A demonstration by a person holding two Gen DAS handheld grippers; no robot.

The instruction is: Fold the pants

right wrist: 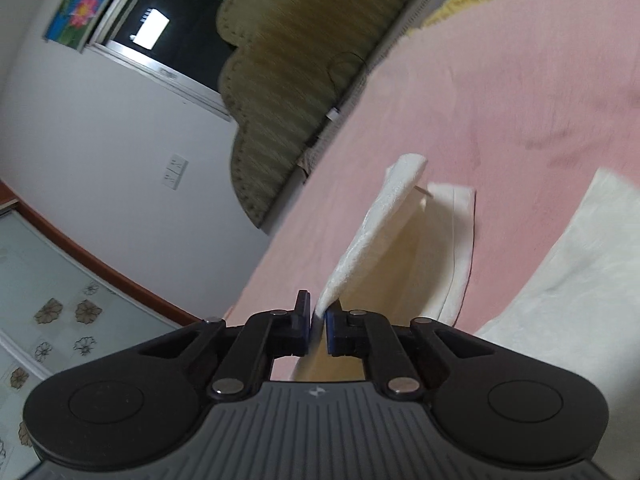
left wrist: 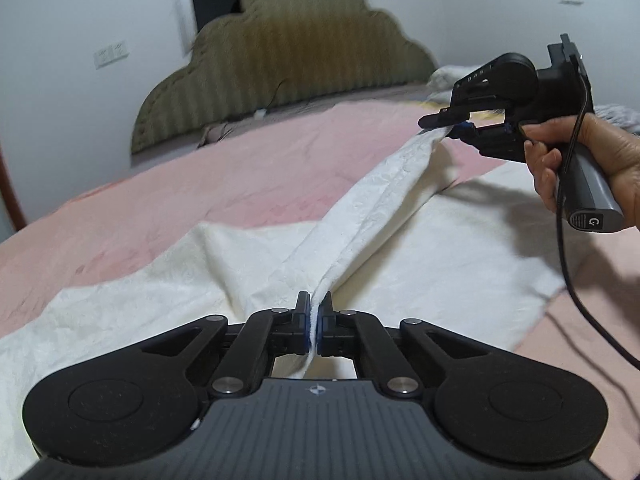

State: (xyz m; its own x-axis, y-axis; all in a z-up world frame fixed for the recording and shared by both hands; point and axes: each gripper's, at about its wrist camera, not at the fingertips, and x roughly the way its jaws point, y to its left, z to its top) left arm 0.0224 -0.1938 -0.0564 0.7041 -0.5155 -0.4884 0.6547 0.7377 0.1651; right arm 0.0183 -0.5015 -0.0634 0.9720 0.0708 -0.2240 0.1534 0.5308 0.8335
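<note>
White pants (left wrist: 248,276) lie spread on a pink bed. My left gripper (left wrist: 314,320) is shut on a raised edge of the pants at the near end. That edge runs taut up to my right gripper (left wrist: 452,128), held in a hand at the upper right and shut on the far end, lifted above the bed. In the right wrist view my right gripper (right wrist: 318,322) is shut on a lifted flap of the pants (right wrist: 372,240); the hem end (right wrist: 452,216) hangs down to the sheet.
The pink bed sheet (left wrist: 200,176) surrounds the pants. An olive padded headboard (left wrist: 288,64) stands against the wall behind. A black cable (left wrist: 568,264) hangs from the right gripper's handle. Bedding (left wrist: 456,76) is piled at the far right.
</note>
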